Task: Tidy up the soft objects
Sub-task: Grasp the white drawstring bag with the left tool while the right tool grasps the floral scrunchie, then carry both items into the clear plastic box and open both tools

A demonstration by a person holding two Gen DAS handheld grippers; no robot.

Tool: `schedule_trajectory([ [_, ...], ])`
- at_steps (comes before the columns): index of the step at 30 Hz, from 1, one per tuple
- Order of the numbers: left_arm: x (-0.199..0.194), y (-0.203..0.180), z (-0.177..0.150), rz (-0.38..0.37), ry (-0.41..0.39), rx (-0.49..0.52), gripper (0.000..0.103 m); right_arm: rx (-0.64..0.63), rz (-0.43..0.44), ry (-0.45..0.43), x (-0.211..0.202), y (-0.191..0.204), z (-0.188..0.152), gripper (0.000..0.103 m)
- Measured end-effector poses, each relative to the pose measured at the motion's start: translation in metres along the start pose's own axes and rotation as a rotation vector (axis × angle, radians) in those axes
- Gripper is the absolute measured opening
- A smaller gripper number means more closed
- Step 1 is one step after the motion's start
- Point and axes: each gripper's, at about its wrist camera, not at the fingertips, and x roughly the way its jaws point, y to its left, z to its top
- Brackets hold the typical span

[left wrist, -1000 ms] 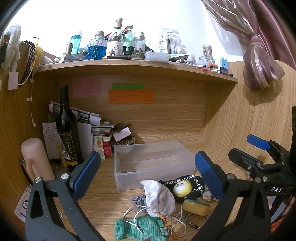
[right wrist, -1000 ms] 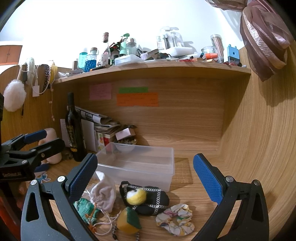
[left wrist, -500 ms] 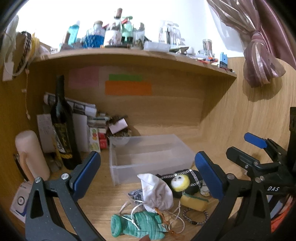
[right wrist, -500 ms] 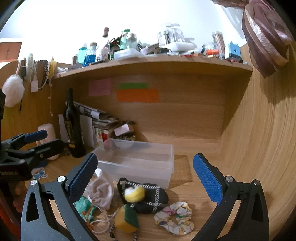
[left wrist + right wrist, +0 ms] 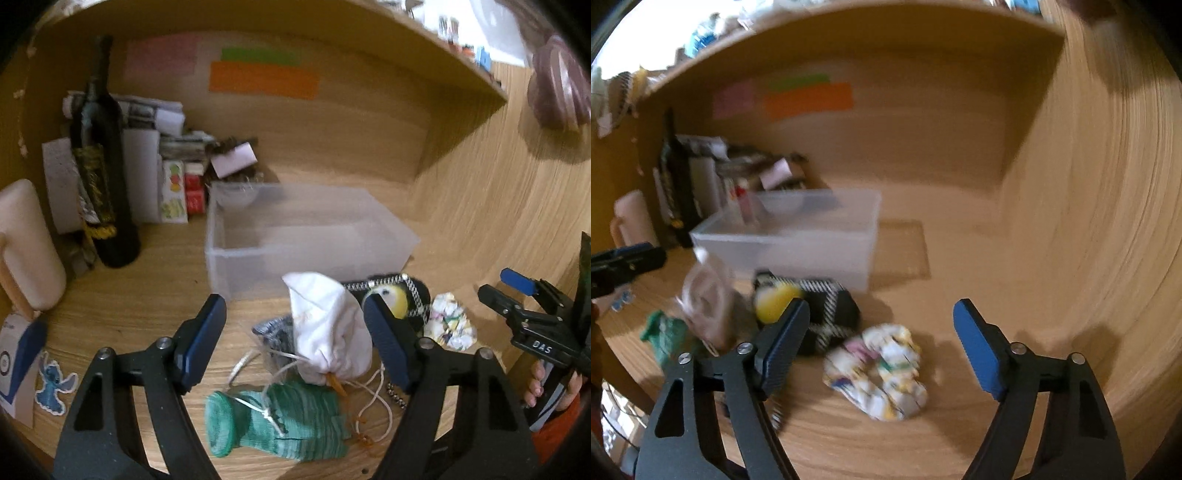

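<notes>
Soft objects lie on the wooden desk in front of a clear plastic bin (image 5: 306, 236). A white drawstring pouch (image 5: 328, 328) stands between the fingers of my open left gripper (image 5: 295, 343), above a green knitted piece (image 5: 280, 421). A black checked pouch (image 5: 827, 310) with a yellow ball (image 5: 775, 302) lies behind. A colourful scrunchie (image 5: 879, 373) lies between the fingers of my open right gripper (image 5: 881, 347), just below them. The bin (image 5: 798, 236) looks empty.
A dark wine bottle (image 5: 103, 162), papers and small boxes (image 5: 177, 184) stand at the back left. A pale cylinder (image 5: 26, 247) stands at the far left. Wooden walls close the desk at the back and right. The right gripper shows in the left wrist view (image 5: 532, 314).
Both grippers have dropped and moved forward toward the soft objects. The left one now frames the white pouch, the right one the scrunchie. Both views are blurred by motion.
</notes>
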Motion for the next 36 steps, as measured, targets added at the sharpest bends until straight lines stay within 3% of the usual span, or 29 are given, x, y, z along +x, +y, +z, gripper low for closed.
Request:
schedule_trajectory([
  [6, 0.035, -0.008, -0.006, -0.021, 0.097, 0.02, 0.077, 0.03, 0.011, 0.115, 0.027, -0.015, -0.018, 0.077],
  [10, 0.056, -0.007, -0.013, -0.029, 0.151, 0.021, 0.076, 0.032, 0.033, 0.186, 0.044, -0.016, -0.028, 0.066],
  [12, 0.061, -0.008, -0.016, -0.034, 0.167, 0.028, 0.066, 0.031, 0.045, 0.212, 0.05, -0.015, -0.032, 0.059],
  [15, 0.066, -0.009, -0.019, -0.022, 0.17, 0.044, 0.052, 0.03, 0.065, 0.213, 0.051, -0.013, -0.035, 0.045],
  [17, 0.063, -0.01, -0.02, -0.013, 0.15, 0.056, 0.041, 0.031, 0.064, 0.208, 0.049, -0.013, -0.035, 0.024],
  [19, 0.058, -0.012, -0.02, -0.014, 0.132, 0.057, 0.034, 0.035, 0.056, 0.206, 0.049, -0.012, -0.034, 0.014],
  [22, 0.052, -0.013, -0.018, -0.018, 0.114, 0.061, 0.028, 0.054, 0.045, 0.181, 0.043, -0.016, -0.032, 0.012],
  [29, 0.037, -0.012, -0.009, -0.005, 0.081, 0.094, 0.027, 0.093, 0.024, 0.097, 0.027, -0.025, -0.017, 0.012],
  [36, 0.029, 0.009, 0.008, -0.013, 0.052, 0.027, 0.027, 0.1, 0.042, 0.024, 0.017, -0.021, 0.0, 0.012],
])
